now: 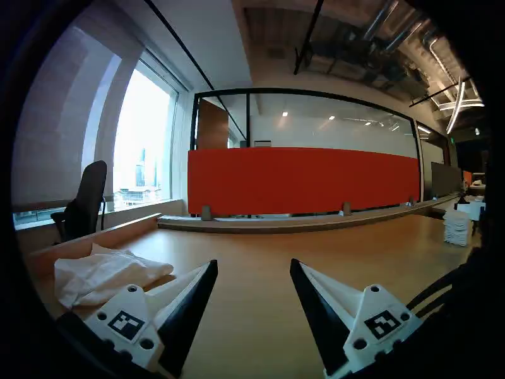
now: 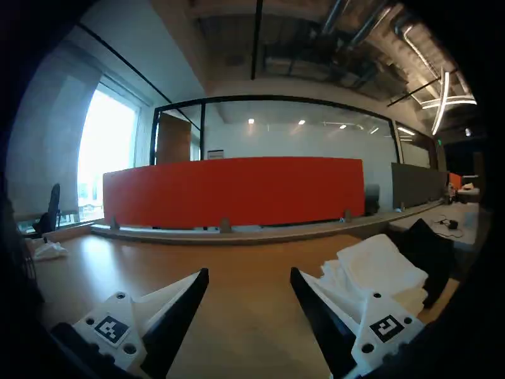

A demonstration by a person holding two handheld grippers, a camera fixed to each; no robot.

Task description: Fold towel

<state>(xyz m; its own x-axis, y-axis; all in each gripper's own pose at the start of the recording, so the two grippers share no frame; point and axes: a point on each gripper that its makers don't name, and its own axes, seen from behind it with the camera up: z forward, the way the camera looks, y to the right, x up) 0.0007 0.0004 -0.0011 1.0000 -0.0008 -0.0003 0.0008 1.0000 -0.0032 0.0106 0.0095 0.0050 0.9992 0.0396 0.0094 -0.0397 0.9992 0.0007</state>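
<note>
Two empty grippers, one towel to fold

The left gripper (image 1: 252, 261) and right gripper (image 2: 249, 270) hover over the wooden table (image 1: 284, 246), jaws wide, holding nothing. The crumpled white towel (image 1: 104, 275) lies just outside the left gripper's left finger, likely next up. A stack of folded towels (image 2: 379, 268) beside the right gripper's right finger looks like finished work

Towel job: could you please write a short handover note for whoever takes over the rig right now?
Left claw: open, empty, above the table.
Right claw: open, empty.
Crumpled towel lies unfolded to the left claw's left; a stack of folded towels sits beside the right claw.
Done: the stack, apparently.
Left: grasp and fold the crumpled towel.
</note>
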